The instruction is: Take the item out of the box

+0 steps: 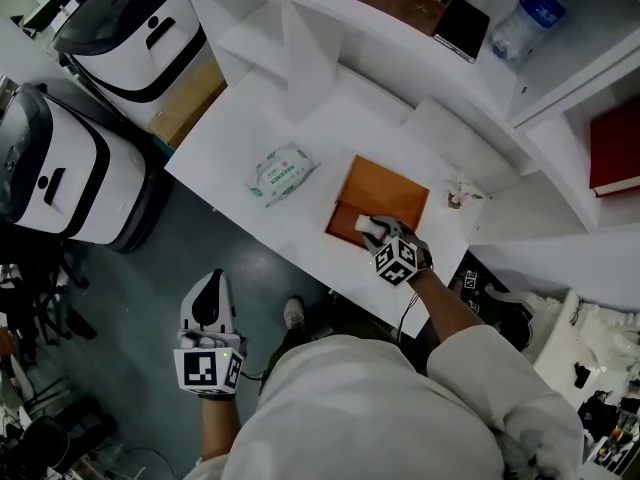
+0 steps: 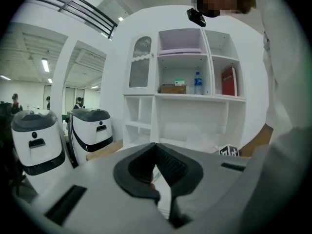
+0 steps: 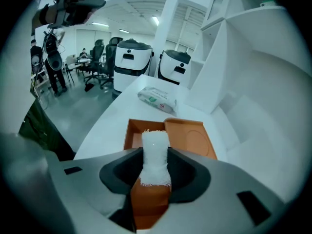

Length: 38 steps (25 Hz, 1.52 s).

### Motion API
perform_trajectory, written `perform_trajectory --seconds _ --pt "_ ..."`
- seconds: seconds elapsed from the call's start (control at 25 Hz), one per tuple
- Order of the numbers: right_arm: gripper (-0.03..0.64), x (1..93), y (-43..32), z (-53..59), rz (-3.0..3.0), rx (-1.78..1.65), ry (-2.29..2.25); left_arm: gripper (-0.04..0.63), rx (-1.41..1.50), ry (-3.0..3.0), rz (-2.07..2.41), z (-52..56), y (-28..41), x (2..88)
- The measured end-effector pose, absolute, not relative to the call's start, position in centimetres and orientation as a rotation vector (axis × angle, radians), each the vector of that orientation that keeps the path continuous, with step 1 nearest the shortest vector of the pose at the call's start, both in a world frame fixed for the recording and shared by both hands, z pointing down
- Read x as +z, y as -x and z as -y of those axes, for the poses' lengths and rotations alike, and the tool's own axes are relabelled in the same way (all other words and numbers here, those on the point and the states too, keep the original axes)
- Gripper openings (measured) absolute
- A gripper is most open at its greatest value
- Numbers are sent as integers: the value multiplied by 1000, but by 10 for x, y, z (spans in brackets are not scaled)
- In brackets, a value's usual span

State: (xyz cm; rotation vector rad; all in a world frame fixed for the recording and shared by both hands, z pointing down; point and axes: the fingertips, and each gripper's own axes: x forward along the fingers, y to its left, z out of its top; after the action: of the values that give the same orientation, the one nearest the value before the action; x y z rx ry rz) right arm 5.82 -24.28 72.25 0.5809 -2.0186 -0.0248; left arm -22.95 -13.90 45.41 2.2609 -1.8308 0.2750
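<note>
An orange box [image 1: 392, 190] lies open on the white table [image 1: 230, 138], its lid folded back to the far side. My right gripper [image 1: 373, 230] hovers over the box's near half, shut on a white rolled towel [image 3: 155, 155] that stands up between the jaws. In the right gripper view the box [image 3: 192, 136] lies just beyond the towel. My left gripper [image 1: 207, 306] hangs low, off the table's near edge at the left, over the floor, jaws shut with nothing between them; its tips [image 2: 156, 145] point toward the shelf unit.
A pack of wet wipes [image 1: 281, 171] lies left of the box. A small object [image 1: 458, 196] sits to the box's right. Behind stands a white shelf unit with a water bottle [image 1: 530, 13] and a red book [image 1: 615, 148]. Two white machines [image 1: 130, 28] stand at the left.
</note>
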Motion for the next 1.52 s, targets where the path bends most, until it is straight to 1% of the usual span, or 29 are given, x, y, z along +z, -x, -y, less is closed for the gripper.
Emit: perform_trajectory --seconds 1.16,1.52 --pt "167 505 -64 229 2438 -157 -1072 5 228 -2502 1610 176 181 431" --pt "167 457 -72 215 2519 -200 -1191 5 229 -2554 1557 178 168 427"
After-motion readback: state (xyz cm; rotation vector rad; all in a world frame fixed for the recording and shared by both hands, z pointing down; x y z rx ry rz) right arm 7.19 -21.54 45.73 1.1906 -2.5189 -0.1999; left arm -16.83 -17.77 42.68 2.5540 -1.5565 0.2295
